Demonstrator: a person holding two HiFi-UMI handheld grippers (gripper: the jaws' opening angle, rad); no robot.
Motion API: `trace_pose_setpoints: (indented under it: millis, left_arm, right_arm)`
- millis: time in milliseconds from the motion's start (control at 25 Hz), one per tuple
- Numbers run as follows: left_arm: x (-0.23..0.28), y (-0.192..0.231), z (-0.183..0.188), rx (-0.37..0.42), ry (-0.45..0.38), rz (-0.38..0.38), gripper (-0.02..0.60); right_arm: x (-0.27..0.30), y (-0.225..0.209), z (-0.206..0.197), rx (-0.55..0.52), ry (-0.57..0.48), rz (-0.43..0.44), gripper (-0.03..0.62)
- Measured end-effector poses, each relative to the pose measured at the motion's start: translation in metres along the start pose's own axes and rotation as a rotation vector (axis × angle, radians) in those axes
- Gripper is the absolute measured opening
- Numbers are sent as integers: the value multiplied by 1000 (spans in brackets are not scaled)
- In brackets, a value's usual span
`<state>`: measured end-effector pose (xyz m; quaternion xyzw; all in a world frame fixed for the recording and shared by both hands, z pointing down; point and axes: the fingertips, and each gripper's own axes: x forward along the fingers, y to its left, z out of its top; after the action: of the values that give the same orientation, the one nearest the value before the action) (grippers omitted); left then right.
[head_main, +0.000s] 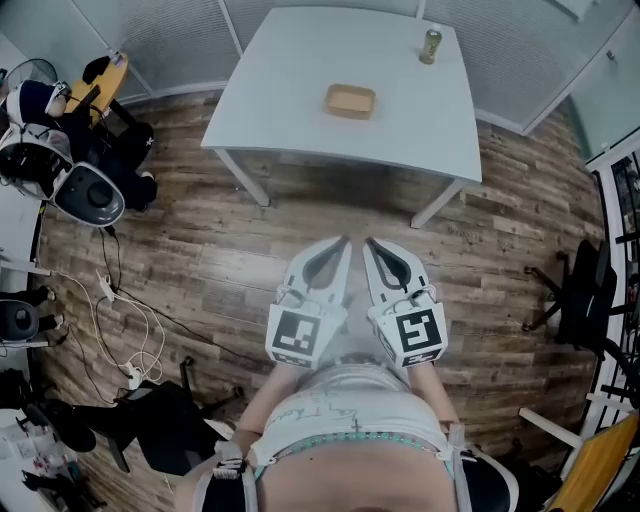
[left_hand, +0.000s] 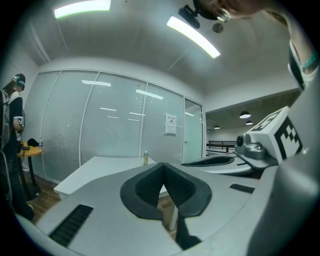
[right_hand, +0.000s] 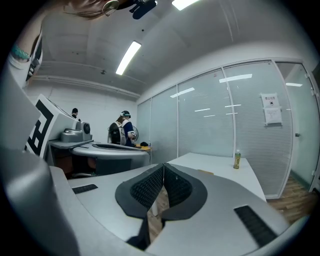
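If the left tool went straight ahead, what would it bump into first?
Probably the white table: the left tool points at its near side with only floor between. Height is hard to judge, so it might skim over the top.

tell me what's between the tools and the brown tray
In the head view, only wooden floor and the near edge of the white table lie between the left tool, the right tool and the brown tray.

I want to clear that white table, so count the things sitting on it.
2. A small brown tray sits near the middle of the table, and a bottle stands near its far right corner. The whole tabletop is in view.
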<state>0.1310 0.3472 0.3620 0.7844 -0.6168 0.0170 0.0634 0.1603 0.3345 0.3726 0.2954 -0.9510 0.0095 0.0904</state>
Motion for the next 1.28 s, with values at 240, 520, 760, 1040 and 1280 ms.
trace_pose_setpoints:
  millis: [240,520,760,1040,1280]
  left_arm:
    - [41,18,0,-1,8,-15,-3]
    - [120,66,7,-11,12,6,-3]
    - [190,102,27,-3,17,21,-3]
    - [256,134,36,-16,13,63,-3]
    - [297,153,44,-16,-4,100,-3]
  right_arm:
    - [36,-27,-1,17,2,6,0]
    - [113,-84,10,21,-8,40,0]
    - [170,-138,30,38,-17,66,0]
    - [225,-191,41,32,-23,100,0]
    - [257,-223,46,13,-20,137,0]
